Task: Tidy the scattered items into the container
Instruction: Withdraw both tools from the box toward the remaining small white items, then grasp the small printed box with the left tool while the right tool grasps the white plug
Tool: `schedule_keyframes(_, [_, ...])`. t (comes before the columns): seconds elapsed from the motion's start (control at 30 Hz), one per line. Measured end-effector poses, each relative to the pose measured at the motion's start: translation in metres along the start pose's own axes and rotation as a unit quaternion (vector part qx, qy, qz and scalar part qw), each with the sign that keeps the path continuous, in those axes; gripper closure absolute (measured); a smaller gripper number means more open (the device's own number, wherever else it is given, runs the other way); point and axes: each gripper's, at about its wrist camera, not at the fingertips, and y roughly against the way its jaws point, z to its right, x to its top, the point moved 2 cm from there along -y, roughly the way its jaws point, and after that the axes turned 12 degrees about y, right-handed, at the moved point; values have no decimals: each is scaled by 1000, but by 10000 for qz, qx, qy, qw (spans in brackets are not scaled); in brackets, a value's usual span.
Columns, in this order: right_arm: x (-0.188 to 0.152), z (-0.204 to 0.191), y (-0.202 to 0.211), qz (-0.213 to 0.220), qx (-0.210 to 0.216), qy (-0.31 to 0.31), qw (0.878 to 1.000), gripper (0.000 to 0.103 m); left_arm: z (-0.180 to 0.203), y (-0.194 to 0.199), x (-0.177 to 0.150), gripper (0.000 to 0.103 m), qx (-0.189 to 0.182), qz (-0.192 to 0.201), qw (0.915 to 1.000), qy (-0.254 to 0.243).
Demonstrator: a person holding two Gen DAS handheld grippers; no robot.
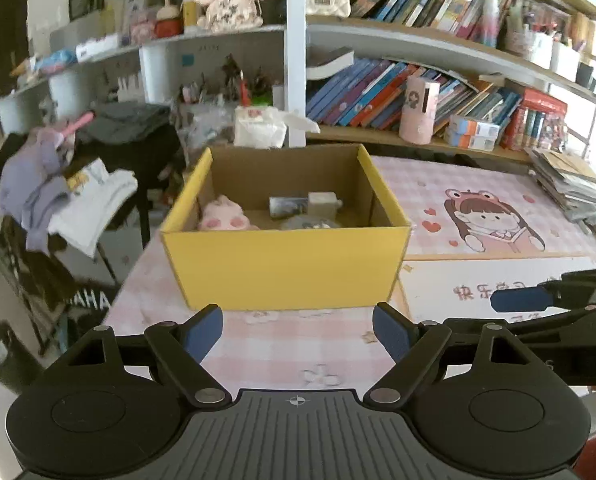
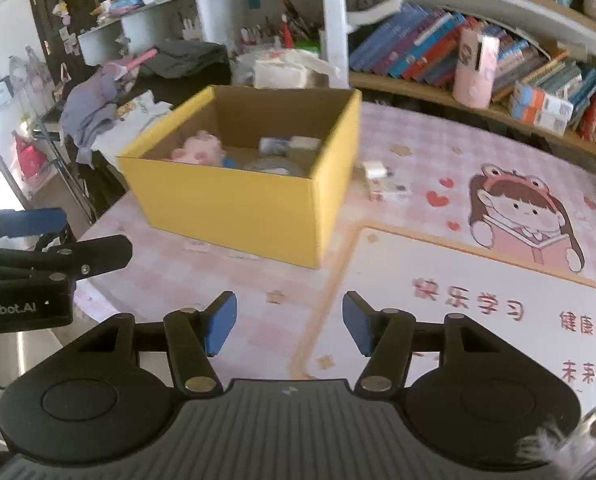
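A yellow cardboard box (image 1: 285,268) stands open on the pink checked table mat; it also shows in the right wrist view (image 2: 233,208). Inside lie a pink plush toy (image 1: 223,216), a small dark tin (image 1: 287,205), a pale boxy item (image 1: 324,202) and a grey round thing (image 1: 308,223). A small white item (image 2: 382,184) lies on the mat just right of the box. My left gripper (image 1: 298,330) is open and empty, in front of the box. My right gripper (image 2: 283,328) is open and empty, nearer the table's front, right of the left one.
A bookshelf with books and a pink cylinder holder (image 1: 418,110) lines the back. A tissue pack (image 1: 259,128) sits behind the box. Clothes (image 1: 65,196) hang on a rack left of the table. A paper stack (image 1: 570,184) lies at the far right.
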Motion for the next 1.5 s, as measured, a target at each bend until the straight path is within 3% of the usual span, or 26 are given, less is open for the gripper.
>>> schedule_keyframes(0.43, [-22,107,-9,-219,491,55,9985,44,114,-33,-9,19,323,-313,9987,-232])
schedule_keyframes(0.83, [-36,175,-18,-239,583,-127,9979,44,171,-64,-6,19,421,-266,9978,-429])
schedule_keyframes(1.17, [-10,226,-43,212,386,-120,9990,40,196,-96,12,19,701,212,9955,-597])
schedule_keyframes(1.27, [5,245,-58,356,335,-124,9987,39,204,-113,14,19,753,213,9960,-433])
schedule_keyframes(1.5, [53,258,-97,395,814,605,9941,38,220,-154,12,19,765,289,9962,-288])
